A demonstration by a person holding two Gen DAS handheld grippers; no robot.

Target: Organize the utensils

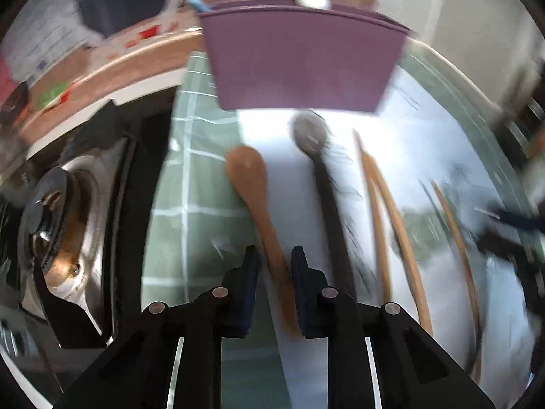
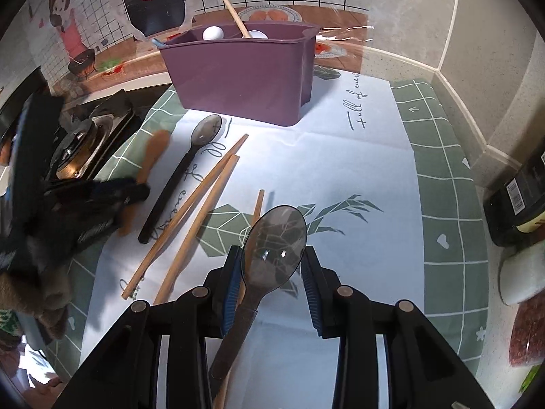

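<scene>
- Purple caddy [image 2: 238,78] standing at the far side of the desk [image 2: 442,177] on a white and green mat [image 2: 340,177], already holding a wooden stick and two pale rounded utensil ends; presumably the goal for everything lying loose.
- Loose utensils laid out on the mat near the caddy, handles toward the near edge, likely so each can be taken from the handle end.
- Left gripper [image 1: 274,255] tilted down over the wooden spoon [image 1: 250,177], fingers narrowed to either side of its handle; a thin gap seems to remain on each side, so no firm grip judged yet.
- Right gripper [image 2: 272,266] with fingers partly apart around a dark translucent spoon [image 2: 274,238]; bowl sitting between the blue pads, left pad close or touching, right pad apart; spoon not clamped.
- Second dark spoon [image 2: 190,160] lying between the wooden spoon and a pair of chopsticks [image 2: 201,201], bowl toward the caddy.
- One more chopstick [image 2: 259,204] partly hidden under the right-hand spoon and fingers.
- Left wrist view heavily blurred; exact pad contact on the wooden handle hard to make out.
- Gas burner [image 1: 54,211] on the left, cut off by the frame edge.
- Dark bottle [image 2: 521,191] and other items at the right edge cropped and unclear.
- Caddy compartments mostly hidden behind its near wall.
</scene>
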